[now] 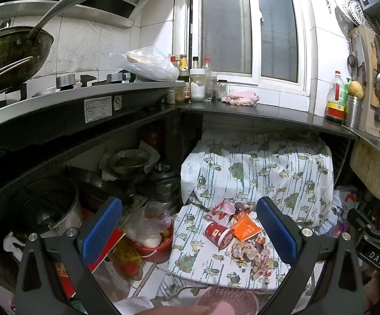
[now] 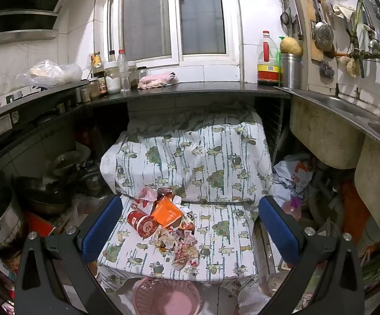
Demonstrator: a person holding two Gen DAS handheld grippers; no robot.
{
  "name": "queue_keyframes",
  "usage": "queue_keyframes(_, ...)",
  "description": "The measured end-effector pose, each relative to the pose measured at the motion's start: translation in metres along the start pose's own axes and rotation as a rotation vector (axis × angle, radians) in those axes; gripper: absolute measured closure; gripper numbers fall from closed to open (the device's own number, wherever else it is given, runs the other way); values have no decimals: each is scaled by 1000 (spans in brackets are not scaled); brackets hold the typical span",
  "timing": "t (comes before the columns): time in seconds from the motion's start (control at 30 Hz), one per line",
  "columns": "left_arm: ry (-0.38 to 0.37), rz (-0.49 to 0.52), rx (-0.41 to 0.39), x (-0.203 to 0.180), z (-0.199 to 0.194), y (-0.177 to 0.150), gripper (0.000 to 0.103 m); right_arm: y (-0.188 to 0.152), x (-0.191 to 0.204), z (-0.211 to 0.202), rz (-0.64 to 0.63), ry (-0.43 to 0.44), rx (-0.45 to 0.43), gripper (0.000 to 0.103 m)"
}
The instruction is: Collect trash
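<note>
Trash pile: a red cup (image 2: 143, 224) lies on its side on the patterned cloth (image 2: 224, 162), its long axis running from upper left to lower right, wide mouth toward me. An orange packet (image 2: 166, 214) touches it on the right; crumpled wrappers (image 2: 180, 246) lie just below. A pink basket (image 2: 165, 298) sits under the cloth's near edge. I hold the right gripper (image 2: 190, 227) spread wide, empty, the pile between its fingers. The left gripper (image 1: 190, 227), equally spread and empty, has the pile off to its right side, so I judge the right one better placed.

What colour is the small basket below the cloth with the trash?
Pink; the basket shows best in the right wrist view.
</note>
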State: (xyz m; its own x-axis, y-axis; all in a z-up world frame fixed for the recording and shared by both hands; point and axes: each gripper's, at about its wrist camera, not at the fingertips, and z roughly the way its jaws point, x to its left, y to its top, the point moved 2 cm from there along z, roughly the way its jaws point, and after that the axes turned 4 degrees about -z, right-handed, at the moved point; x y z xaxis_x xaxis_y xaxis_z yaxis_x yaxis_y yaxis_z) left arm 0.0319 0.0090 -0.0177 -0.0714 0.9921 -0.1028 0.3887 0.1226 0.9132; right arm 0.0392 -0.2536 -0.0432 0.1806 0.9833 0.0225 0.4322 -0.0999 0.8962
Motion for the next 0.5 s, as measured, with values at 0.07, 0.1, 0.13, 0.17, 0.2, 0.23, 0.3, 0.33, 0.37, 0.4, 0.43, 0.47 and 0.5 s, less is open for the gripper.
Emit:
queue_keyframes(0.07, 0, 1, 0, 4, 3, 0, 0, 0, 0, 0, -1, -1, 2, 0)
queue_keyframes(0.1, 4, -1, -1, -4, -1, -1, 0, 0, 1, 1, -4, -2, 3, 0)
queue_keyframes(0.13, 4, -1, 0, -8, -5, -1, 0, -1, 2, 1, -6, -2, 4, 0)
queue_keyframes(0.17, 0, 3, -1, -9, -5, -1, 0, -1, 3, 1, -9, -3, 5, 0)
queue_keyframes(0.2, -7, 7, -1, -9, -4, -1, 0, -2, 3, 2, -10, -3, 7, 0)
queue_keyframes(0.23, -18, 10, -3, -8, -3, -1, 0, -2, 4, 2, -11, -4, 7, 0)
queue_keyframes(0.3, -46, 3, -9, -6, -2, 0, 0, -1, 5, 2, -12, -4, 7, 0)
queue_keyframes(0.33, -60, -5, -6, -4, -2, 0, 0, -1, 5, 2, -13, -5, 5, 0)
queue_keyframes(0.37, -73, -15, -1, -1, -1, 0, 0, -1, 5, 2, -14, -5, 0, 0)
queue_keyframes(0.4, -86, -25, 5, 2, 0, 0, 0, 0, 5, 2, -17, -6, -4, 0)
queue_keyframes(0.43, -94, -28, 11, -6, 8, 2, 0, 0, 6, 2, -24, -7, -9, 0)
queue_keyframes(0.47, -105, -38, 21, -5, 11, 2, 0, -1, 7, 1, -31, -10, -17, 0)
queue_keyframes(0.5, -110, -44, 26, -5, 13, 2, 0, -1, 7, 0, -37, -13, -26, 0)
